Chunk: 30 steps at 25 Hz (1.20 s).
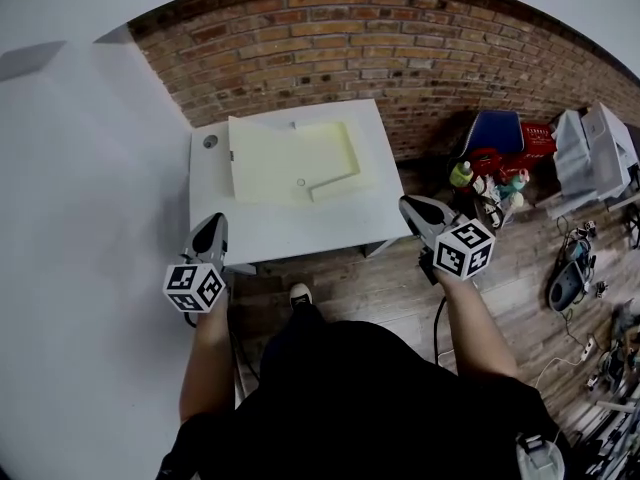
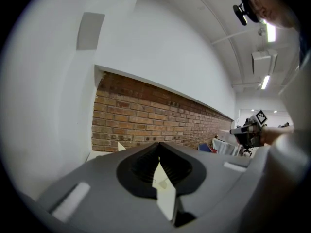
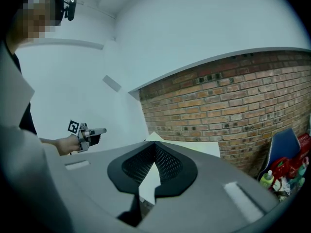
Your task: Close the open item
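A pale yellow flat box (image 1: 290, 158) lies opened out on the white table (image 1: 290, 233), its lid part to the left and its shallow tray part to the right. My left gripper (image 1: 210, 224) hovers off the table's near left corner, jaws shut and empty. My right gripper (image 1: 409, 205) hangs off the near right corner, also shut with nothing in it. In the left gripper view the jaws (image 2: 159, 143) meet at their tips, and the right gripper (image 2: 249, 129) shows far off. In the right gripper view the jaws (image 3: 154, 143) are closed too, with the box (image 3: 194, 147) just past them.
A brick wall (image 1: 400, 58) runs behind the table. To the right on the wooden floor stand a blue and red seat (image 1: 505, 140), bottles (image 1: 462, 173), white bins (image 1: 590, 153) and loose cables (image 1: 575, 268). The person's shoe (image 1: 298, 294) is under the table's near edge.
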Each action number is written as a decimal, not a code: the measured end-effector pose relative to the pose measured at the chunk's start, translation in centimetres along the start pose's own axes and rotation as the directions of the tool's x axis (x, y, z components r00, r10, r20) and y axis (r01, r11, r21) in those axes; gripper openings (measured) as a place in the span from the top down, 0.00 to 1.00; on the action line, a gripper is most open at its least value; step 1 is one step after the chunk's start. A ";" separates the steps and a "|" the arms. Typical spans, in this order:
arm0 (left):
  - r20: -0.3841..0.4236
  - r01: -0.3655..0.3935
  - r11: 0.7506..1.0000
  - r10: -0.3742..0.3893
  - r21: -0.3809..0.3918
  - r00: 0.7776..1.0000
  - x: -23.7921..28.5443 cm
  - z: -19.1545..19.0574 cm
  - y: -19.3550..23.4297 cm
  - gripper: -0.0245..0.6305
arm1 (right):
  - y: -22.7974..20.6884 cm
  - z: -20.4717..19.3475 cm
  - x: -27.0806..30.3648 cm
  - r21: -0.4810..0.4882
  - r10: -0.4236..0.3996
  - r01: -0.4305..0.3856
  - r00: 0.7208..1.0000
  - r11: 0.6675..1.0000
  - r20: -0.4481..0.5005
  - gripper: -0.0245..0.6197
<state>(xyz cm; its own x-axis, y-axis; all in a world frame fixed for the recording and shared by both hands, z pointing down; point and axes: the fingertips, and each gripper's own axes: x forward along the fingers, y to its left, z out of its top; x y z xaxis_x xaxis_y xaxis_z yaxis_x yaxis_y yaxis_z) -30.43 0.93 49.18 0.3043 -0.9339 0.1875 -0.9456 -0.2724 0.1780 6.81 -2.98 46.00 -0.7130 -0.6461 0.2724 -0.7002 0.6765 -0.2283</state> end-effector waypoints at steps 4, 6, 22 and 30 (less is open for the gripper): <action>-0.012 0.001 1.000 0.000 0.001 1.000 1.7 0.2 1.3 0.96 | -0.9 0.5 1.9 0.001 -0.003 0.003 1.000 1.000 -0.003 0.95; -0.016 0.007 1.000 -0.007 0.001 1.000 2.7 0.5 1.8 0.96 | -1.5 0.7 2.7 0.005 -0.011 0.011 1.000 1.000 -0.007 0.95; -0.007 0.015 1.000 -0.015 -0.022 1.000 7.8 3.1 8.4 0.96 | -2.7 3.6 10.2 -0.005 -0.050 0.050 0.997 0.999 -0.058 0.95; -0.004 0.028 0.999 -0.028 -0.030 1.000 9.3 4.4 12.1 0.96 | -2.2 6.0 14.0 -0.022 -0.077 0.076 0.996 0.997 -0.043 0.95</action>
<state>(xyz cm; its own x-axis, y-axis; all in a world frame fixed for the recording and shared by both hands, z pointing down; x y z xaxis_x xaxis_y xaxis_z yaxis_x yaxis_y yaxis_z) -39.56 -12.03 48.82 0.3313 -0.9250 0.1860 -0.9328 -0.2914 0.2123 -1.84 -15.64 44.71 -0.6545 -0.6805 0.3294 -0.7517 0.6326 -0.1865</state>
